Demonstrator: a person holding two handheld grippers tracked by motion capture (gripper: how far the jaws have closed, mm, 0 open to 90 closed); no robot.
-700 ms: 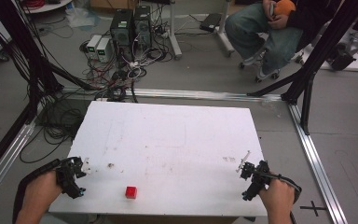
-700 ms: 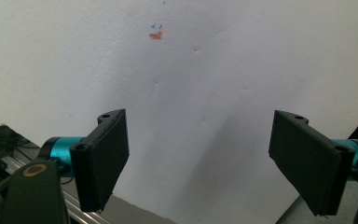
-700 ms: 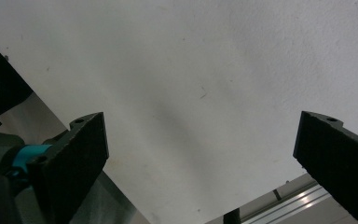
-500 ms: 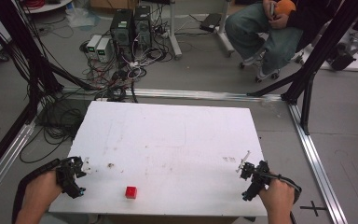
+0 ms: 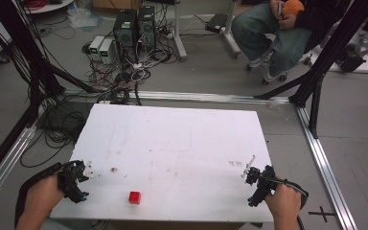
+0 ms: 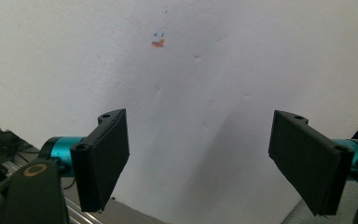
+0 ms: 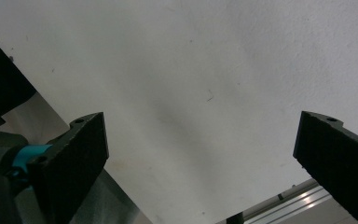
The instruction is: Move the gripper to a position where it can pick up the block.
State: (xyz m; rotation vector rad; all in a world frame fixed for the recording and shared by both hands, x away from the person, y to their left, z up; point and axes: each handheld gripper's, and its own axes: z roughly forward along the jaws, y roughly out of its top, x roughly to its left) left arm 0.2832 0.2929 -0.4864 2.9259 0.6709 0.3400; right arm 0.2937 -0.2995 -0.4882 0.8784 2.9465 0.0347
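Nothing has moved; red cube (image 5: 134,197) lies between both wide-open grippers, nearer left.

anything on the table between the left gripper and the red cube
Just a small dark speck on the white table between the left gripper and the red cube, seen in the high view.
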